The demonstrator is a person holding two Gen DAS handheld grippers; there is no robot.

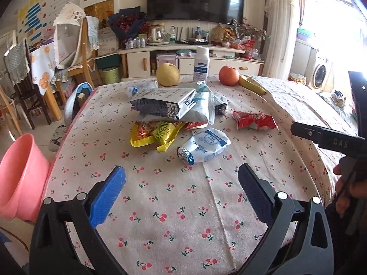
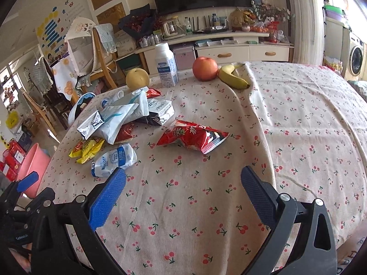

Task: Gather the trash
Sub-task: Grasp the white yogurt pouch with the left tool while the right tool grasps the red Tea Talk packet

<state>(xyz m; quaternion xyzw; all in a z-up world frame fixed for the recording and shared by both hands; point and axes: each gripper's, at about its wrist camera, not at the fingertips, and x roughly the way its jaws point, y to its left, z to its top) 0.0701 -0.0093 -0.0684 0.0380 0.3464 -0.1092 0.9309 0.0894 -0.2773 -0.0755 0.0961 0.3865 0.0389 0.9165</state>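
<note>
Two grippers, left gripper [image 1: 181, 181] and right gripper [image 2: 183, 182], both spread wide, empty, above the cherry-print tablecloth [image 2: 298, 126]. Red snack bag [image 2: 192, 138] just beyond the right fingers, long axis crosswise. Wrapper pile [image 1: 174, 105] left of it. Pink bin [image 1: 18, 176] fully visible only from the left wrist.

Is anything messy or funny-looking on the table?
Yes. Empty snack wrappers lie heaped mid-table, with a crumpled red packet apart to the right. The cherry tablecloth is rucked into a long fold. The fruit and bottle look tidy.
</note>
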